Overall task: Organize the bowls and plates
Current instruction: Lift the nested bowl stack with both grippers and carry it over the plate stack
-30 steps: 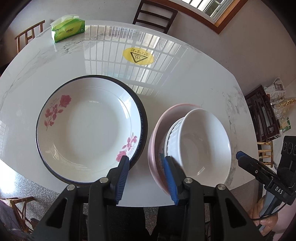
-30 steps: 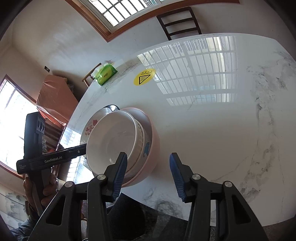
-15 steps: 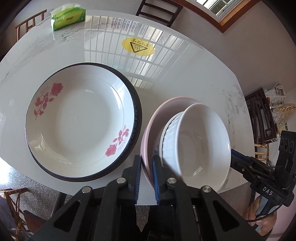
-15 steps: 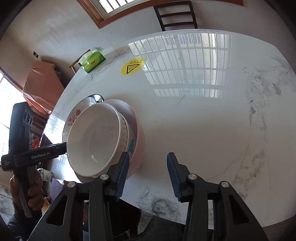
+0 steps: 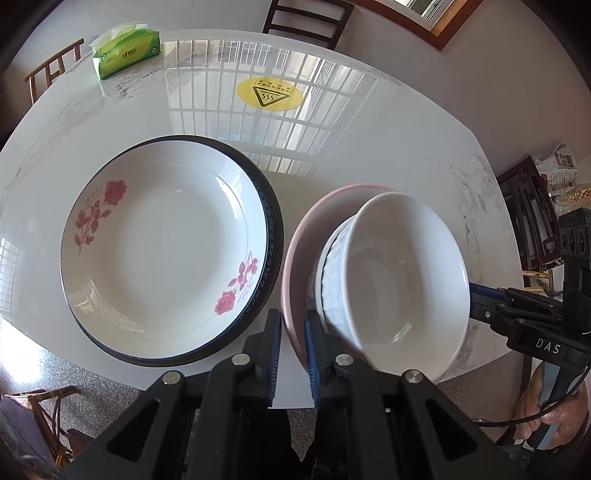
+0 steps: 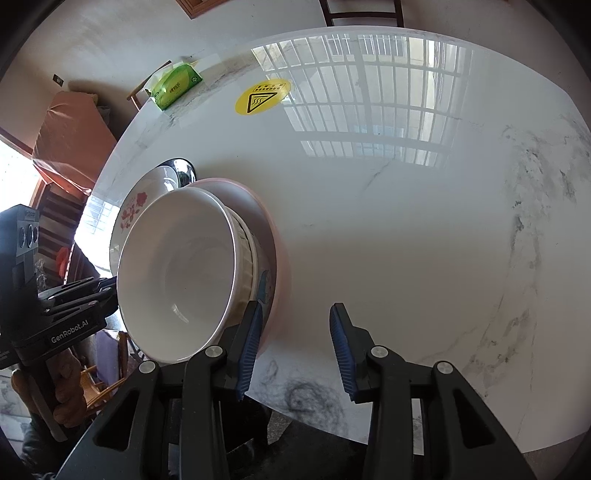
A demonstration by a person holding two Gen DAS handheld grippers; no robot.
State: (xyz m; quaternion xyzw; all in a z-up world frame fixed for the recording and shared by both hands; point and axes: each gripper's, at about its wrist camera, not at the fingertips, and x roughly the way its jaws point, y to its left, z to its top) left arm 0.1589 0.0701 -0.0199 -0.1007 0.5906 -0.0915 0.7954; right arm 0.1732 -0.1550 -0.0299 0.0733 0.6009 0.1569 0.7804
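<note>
A pink plate (image 5: pixel 314 229) carries a stack of bowls: a plain white bowl (image 5: pixel 402 280) sits in a ribbed white one (image 5: pixel 332 258). My left gripper (image 5: pixel 293 339) is shut on the plate's near rim. To its left lies a flowered plate with a dark rim (image 5: pixel 162 254). In the right wrist view the pink plate (image 6: pixel 258 206) and the white bowl (image 6: pixel 177 266) are at lower left. My right gripper (image 6: pixel 295 345) stands open at the plate's other side, its left finger by the rim and its right finger over bare table. The right gripper (image 5: pixel 480 295) shows beside the bowl.
On the white marble table (image 6: pixel 406 221) are a green tissue pack (image 5: pixel 125 51) at the far left and a yellow warning sticker (image 5: pixel 269 94) past the dishes. Chairs (image 5: pixel 306 18) stand around the table. A hand (image 5: pixel 546 417) holds the right gripper's handle near the table's front edge.
My left jaws went from wide open to shut on the pink plate's rim. The right gripper came nearer the stack, tipped further down, and its jaws narrowed somewhat.
</note>
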